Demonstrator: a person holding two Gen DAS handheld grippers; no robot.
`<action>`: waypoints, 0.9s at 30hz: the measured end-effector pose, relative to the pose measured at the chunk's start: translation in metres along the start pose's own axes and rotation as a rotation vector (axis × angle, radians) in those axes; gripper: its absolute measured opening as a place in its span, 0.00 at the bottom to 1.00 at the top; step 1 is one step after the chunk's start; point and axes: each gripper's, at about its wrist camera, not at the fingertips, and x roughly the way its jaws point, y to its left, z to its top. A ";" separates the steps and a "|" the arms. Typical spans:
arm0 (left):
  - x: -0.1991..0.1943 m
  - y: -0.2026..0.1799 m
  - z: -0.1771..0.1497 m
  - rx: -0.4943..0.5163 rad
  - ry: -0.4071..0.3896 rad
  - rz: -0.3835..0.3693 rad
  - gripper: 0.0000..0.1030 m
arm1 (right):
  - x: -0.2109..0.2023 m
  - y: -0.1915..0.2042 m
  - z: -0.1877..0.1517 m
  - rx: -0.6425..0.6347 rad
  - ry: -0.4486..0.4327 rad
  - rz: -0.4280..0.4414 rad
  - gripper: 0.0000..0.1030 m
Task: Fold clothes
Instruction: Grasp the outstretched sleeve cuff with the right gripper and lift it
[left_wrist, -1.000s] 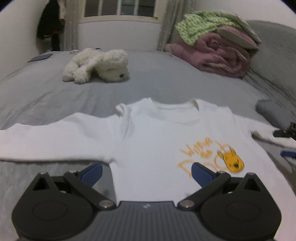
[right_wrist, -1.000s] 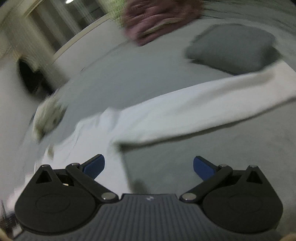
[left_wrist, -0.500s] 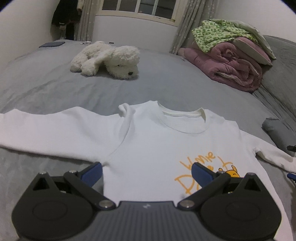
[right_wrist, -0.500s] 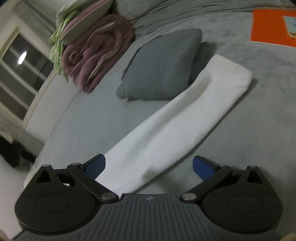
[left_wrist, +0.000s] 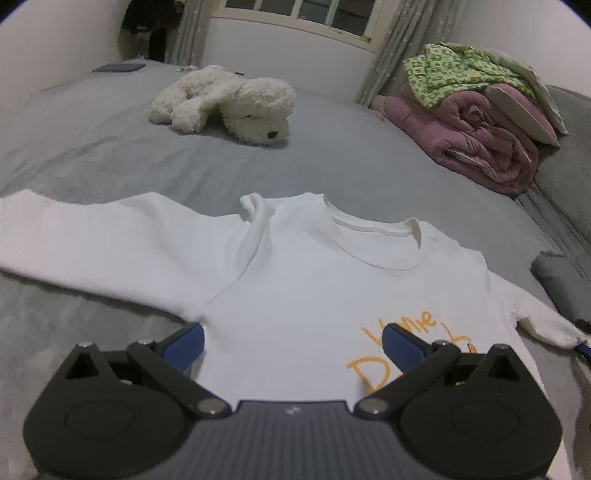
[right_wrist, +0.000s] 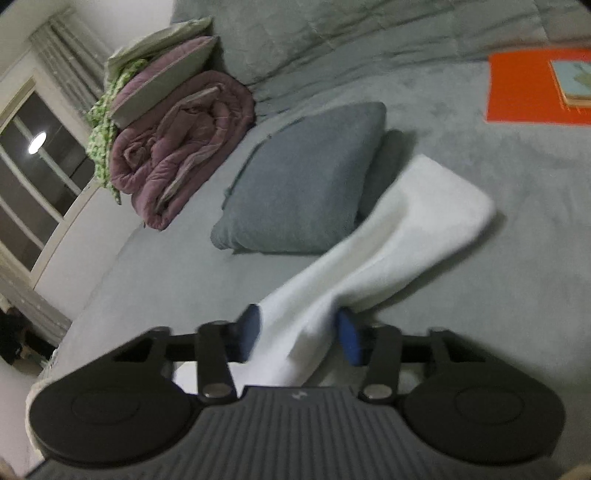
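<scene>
A white long-sleeved shirt (left_wrist: 295, 280) with an orange print lies face up on the grey bed (left_wrist: 332, 158), its left sleeve (left_wrist: 92, 236) stretched out flat. My left gripper (left_wrist: 291, 343) is open just above the shirt's lower front, with nothing between its fingers. In the right wrist view the shirt's other sleeve (right_wrist: 406, 229) runs away from me towards its cuff. My right gripper (right_wrist: 297, 334) is closing on this sleeve. The blue pads (right_wrist: 247, 328) press the bunched cloth from both sides and the cloth rises slightly there.
A white plush dog (left_wrist: 229, 103) lies further back on the bed. Folded pink and green blankets (left_wrist: 480, 122) are stacked at the back right. A grey pillow (right_wrist: 306, 184) lies against the right sleeve. An orange sheet (right_wrist: 524, 88) with a small book on it lies beyond.
The right gripper swung over to the right sleeve and its jaws came together around it, bunching the cloth. The left gripper stayed open over the shirt and rolled a little.
</scene>
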 end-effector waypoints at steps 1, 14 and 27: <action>0.001 0.000 0.000 -0.011 0.004 -0.003 1.00 | -0.003 0.003 0.001 -0.013 -0.015 0.010 0.31; 0.002 0.003 -0.001 -0.048 0.025 -0.007 1.00 | -0.038 0.078 0.021 -0.228 -0.099 0.178 0.23; 0.003 0.003 -0.002 -0.046 0.032 -0.003 1.00 | -0.009 0.032 0.000 -0.041 0.107 -0.028 0.69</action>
